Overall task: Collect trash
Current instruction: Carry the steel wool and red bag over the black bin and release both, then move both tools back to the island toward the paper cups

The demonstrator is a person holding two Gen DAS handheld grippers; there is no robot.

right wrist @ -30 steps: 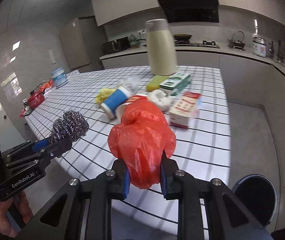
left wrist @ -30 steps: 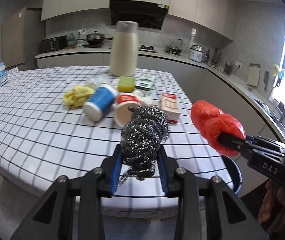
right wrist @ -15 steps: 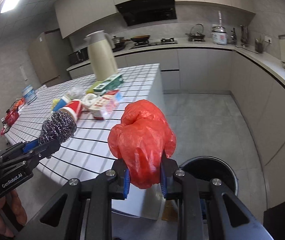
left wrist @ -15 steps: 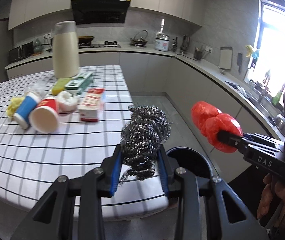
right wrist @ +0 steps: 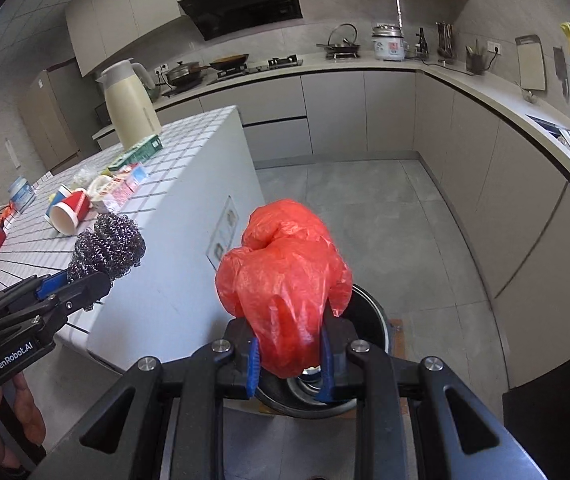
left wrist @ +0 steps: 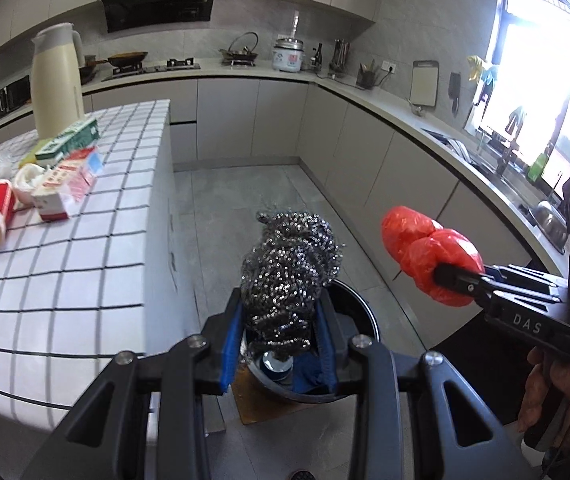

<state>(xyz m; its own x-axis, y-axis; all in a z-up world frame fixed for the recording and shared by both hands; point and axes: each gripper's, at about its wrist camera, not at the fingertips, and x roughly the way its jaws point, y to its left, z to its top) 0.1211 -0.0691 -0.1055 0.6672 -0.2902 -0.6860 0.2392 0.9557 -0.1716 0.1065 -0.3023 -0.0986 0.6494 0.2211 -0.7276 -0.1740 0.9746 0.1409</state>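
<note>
Between hand-held gripper [left wrist: 279, 344] pads: steel scourer [left wrist: 291, 270]

"DAS" is read on the right tool [left wrist: 437, 274] at the frame's right; "GenRobot.AI" is printed on the left tool [right wrist: 85, 280], lower left.

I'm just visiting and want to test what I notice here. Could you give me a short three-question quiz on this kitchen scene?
1. True or false: the left gripper is shut on a steel wool scrubber.
2. What does the right gripper hold? A. red plastic bag B. paper cup C. carton
3. Fill in: below both grippers, on the floor, stands a round black ____.

Key: 1 true; 2 A; 3 bin.
</note>
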